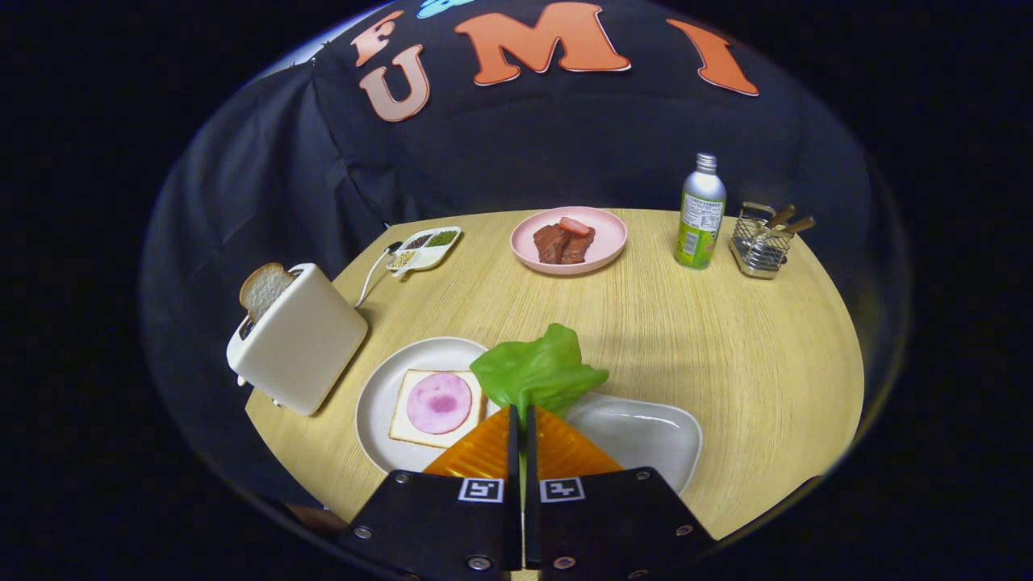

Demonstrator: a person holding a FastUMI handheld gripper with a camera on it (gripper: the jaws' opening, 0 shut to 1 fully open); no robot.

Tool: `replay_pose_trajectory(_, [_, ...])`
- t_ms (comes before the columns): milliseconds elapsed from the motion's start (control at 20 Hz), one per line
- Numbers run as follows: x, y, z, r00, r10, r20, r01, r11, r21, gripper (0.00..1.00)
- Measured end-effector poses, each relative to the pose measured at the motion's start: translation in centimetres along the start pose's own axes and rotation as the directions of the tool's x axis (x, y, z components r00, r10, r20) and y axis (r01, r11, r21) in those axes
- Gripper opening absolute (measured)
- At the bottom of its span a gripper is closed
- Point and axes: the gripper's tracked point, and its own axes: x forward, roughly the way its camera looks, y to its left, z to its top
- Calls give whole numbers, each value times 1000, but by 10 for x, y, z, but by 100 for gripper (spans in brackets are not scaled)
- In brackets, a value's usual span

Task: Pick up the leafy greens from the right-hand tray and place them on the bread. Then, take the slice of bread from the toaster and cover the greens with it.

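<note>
My gripper (pixel 520 415) is shut on the leafy greens (pixel 537 371), a bright green leaf that sticks up from between the fingertips. It hangs above the gap between the round white plate (pixel 379 391) and the empty white tray (pixel 646 432). On the plate lies a slice of bread (pixel 407 420) topped with a round of pink ham (pixel 439 403), just ahead and left of the fingers. Further left stands a white toaster (pixel 303 343) with a second bread slice (pixel 263 289) poking out of its slot.
Across the round wooden table (pixel 686 339) sit a pink plate of meat (pixel 569 238), a small divided dish of seasonings (pixel 424 248), a green-labelled metal bottle (pixel 700 211) and a wire cutlery holder (pixel 763 242). The toaster's cord (pixel 373 270) runs toward the dish.
</note>
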Motion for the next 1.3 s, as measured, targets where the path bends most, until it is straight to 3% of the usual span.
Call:
replay_pose_trajectory(900, [50, 91, -7, 979, 177, -104, -183, 981, -58, 2])
replay_pose_trajectory(1300, [67, 103, -21, 964, 200, -172, -211, 976, -47, 2])
